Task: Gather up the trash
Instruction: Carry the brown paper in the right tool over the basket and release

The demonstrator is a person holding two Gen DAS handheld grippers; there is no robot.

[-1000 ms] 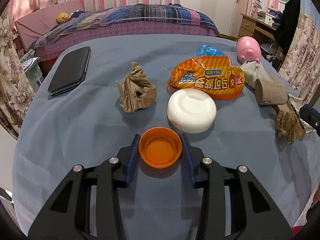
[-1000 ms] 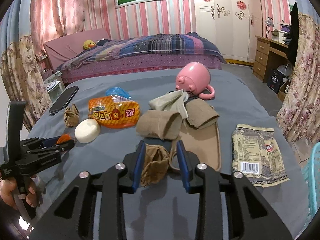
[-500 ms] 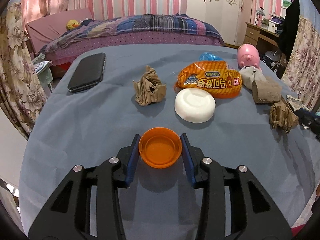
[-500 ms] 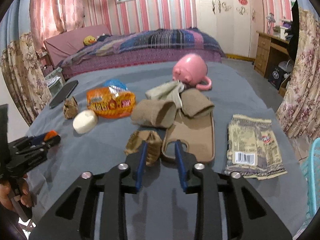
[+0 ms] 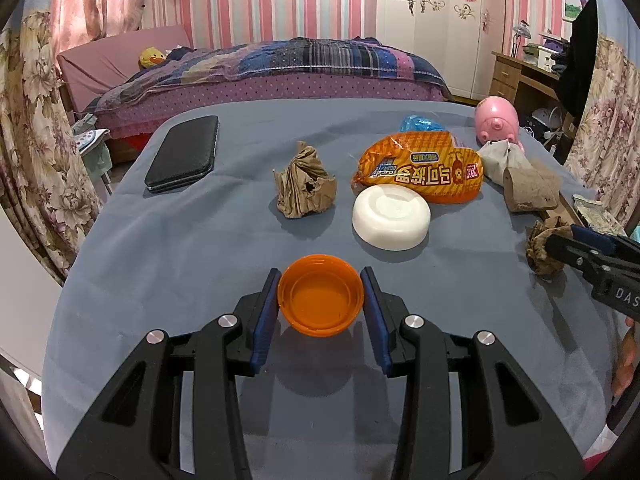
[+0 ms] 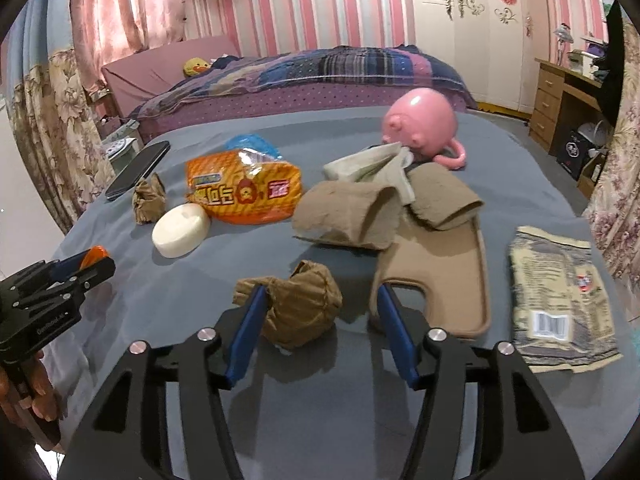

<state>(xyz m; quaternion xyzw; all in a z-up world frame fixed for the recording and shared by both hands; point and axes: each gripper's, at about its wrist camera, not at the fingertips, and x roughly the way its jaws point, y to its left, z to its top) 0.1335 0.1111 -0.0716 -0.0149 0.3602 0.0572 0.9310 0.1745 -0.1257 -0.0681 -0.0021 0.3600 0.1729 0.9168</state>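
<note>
Your left gripper [image 5: 321,305] is clamped on the orange cap [image 5: 321,301], open side up, both blue pads against its rim, above the grey-blue cloth [image 5: 180,248]. Just ahead and right of it sits the white round lid [image 5: 391,216], touching the orange snack bag [image 5: 420,172] behind it. Ahead-left: a crumpled brown paper wad [image 5: 305,187]; further left, a black phone [image 5: 184,154].

Your right gripper [image 6: 318,304] has its jaws opening. A crumpled brown paper ball [image 6: 298,308] lies between them, against the left pad [image 6: 246,326], clear of the right one. Just right of the right finger: a tan slipper sole [image 6: 448,280]. Beyond: cardboard rolls [image 6: 348,220], a pink pig mug [image 6: 420,124]. Far right: a flat beige wrapper [image 6: 560,300].
</note>
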